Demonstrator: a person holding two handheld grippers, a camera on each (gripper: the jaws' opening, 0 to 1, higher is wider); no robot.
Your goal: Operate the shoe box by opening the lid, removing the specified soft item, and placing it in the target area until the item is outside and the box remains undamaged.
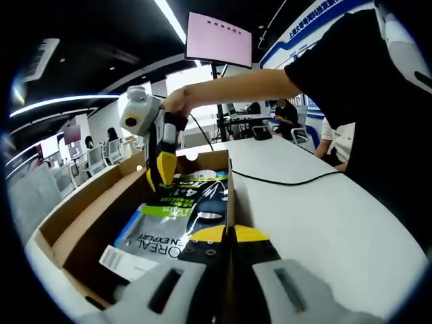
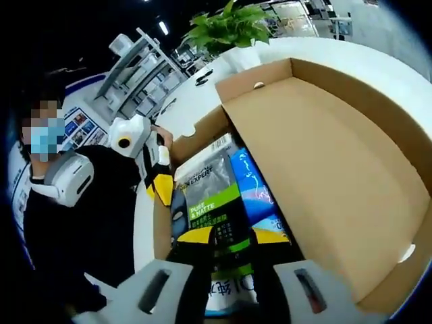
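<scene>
My right gripper (image 2: 223,237), jaws apparently clamping the grey-green L'Oreal pouch (image 2: 213,197), was nearer; left gripper (image 1: 230,235) pinched the box wall (image 1: 230,196).

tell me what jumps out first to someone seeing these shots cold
The open cardboard shoe box on the white table grabs the eye first, its lid folded back flat and soft packets lying inside. Next come the yellow-tipped grippers: the left gripper is clamped on the box's side wall, and the right gripper reaches down over the packets. Behind, a pink monitor glows above the table.
</scene>
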